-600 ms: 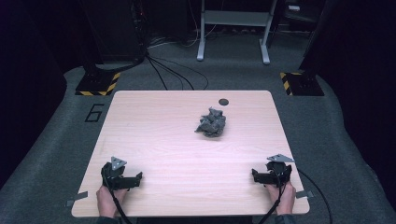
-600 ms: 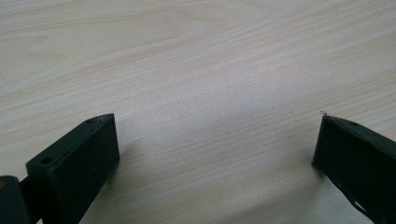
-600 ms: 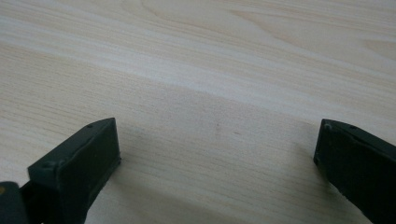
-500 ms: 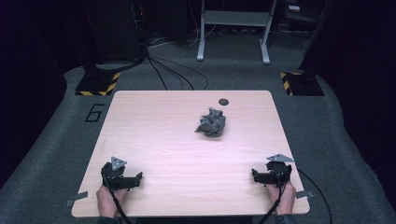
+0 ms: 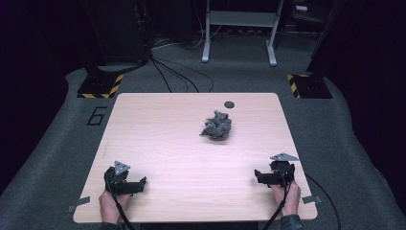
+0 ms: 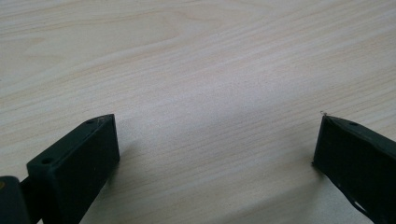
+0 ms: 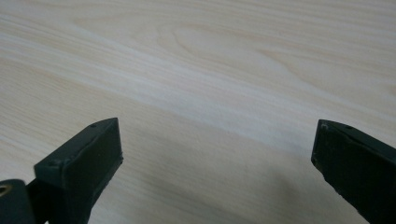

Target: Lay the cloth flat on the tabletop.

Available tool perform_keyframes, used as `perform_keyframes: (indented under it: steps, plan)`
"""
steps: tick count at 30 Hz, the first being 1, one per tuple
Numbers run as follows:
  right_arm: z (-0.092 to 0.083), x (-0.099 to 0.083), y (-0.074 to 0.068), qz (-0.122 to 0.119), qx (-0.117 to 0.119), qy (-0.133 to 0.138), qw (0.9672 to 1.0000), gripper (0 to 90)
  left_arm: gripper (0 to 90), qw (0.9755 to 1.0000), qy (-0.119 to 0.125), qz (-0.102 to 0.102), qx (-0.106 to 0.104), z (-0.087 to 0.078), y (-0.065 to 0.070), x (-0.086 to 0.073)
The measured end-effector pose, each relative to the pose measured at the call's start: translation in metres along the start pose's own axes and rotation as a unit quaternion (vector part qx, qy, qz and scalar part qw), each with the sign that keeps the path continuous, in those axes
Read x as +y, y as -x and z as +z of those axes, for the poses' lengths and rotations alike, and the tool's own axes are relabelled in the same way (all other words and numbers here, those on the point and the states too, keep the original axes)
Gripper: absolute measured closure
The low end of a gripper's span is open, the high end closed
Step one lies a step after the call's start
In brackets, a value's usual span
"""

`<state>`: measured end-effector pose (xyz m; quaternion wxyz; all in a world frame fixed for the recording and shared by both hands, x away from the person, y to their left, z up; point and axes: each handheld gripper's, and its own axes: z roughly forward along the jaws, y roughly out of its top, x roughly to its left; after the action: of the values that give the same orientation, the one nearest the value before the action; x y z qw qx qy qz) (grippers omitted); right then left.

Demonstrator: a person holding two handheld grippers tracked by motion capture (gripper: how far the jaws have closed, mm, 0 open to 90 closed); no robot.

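No shift; grey cloth (image 5: 216, 127), axis unclear.

Bright tabletop, dark surroundings, soft focus

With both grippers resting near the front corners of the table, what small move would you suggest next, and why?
Probably bring the right gripper forward toward the crumpled grey cloth, since it looks the nearer one. Both it and the left gripper have their jaws wide open with only bare table between them, and the cloth lies untouched, well beyond both.
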<state>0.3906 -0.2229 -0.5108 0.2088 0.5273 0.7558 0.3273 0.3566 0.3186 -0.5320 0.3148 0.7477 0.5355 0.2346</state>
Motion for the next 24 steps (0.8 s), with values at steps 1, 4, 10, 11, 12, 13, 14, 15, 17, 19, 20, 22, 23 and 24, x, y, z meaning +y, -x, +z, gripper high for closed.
perform_keyframes:
  steps: [1,4,10,11,12,13,14,15,17,19,20,22,23,24]
  plan:
    - [0.0,0.003,-0.001,-0.001,0.004,0.0,1.0,1.3,0.1,1.0,0.0,0.0,0.0,0.0,0.0,0.0]
    - [0.003,0.013,-0.003,-0.007,0.015,0.001,0.9999,1.4,0.1,1.0,-0.003,0.001,-0.002,0.0,0.0,0.0]
    - [0.009,0.041,-0.014,-0.025,0.044,0.011,0.9987,1.5,0.1,1.0,-0.006,0.002,-0.002,-0.001,0.0,0.001]
    - [0.009,0.041,-0.014,-0.025,0.044,0.011,0.9987,1.5,0.1,1.0,-0.006,0.001,-0.002,-0.001,0.0,0.001]
    - [0.012,0.051,-0.019,-0.029,0.05,0.011,0.9982,1.5,0.1,1.0,-0.004,0.001,-0.001,-0.001,0.0,0.0]
    - [0.013,0.055,-0.021,-0.03,0.054,0.01,0.998,1.5,0.1,1.0,-0.003,0.001,-0.001,0.0,0.0,0.0]
    - [0.013,0.055,-0.021,-0.03,0.054,0.01,0.998,1.5,0.1,1.0,-0.003,0.001,-0.001,0.0,0.0,0.0]
    - [0.014,0.059,-0.023,-0.033,0.058,0.012,0.9977,1.5,0.1,1.0,0.0,-0.001,0.001,0.0,0.0,0.0]
    - [0.021,0.074,-0.03,-0.045,0.068,0.013,0.9965,1.7,0.2,1.0,-0.003,0.0,-0.001,0.0,0.0,0.0]
    - [0.023,0.077,-0.032,-0.046,0.073,0.012,0.9962,1.7,0.2,1.0,-0.001,0.0,0.001,0.0,0.0,0.0]
    - [0.026,0.082,-0.035,-0.051,0.077,0.012,0.9957,1.7,0.2,1.0,-0.003,0.0,-0.001,0.0,0.0,0.0]
    - [0.032,0.091,-0.04,-0.056,0.082,0.009,0.995,1.7,0.2,1.0,0.0,-0.001,0.001,0.0,0.0,0.0]
    - [0.034,0.094,-0.042,-0.059,0.085,0.008,0.9946,1.7,0.2,1.0,-0.003,0.0,-0.001,0.0,0.0,0.0]
    - [0.037,0.099,-0.044,-0.064,0.089,0.012,0.994,1.8,0.2,1.0,-0.003,0.0,-0.001,0.0,0.0,0.0]
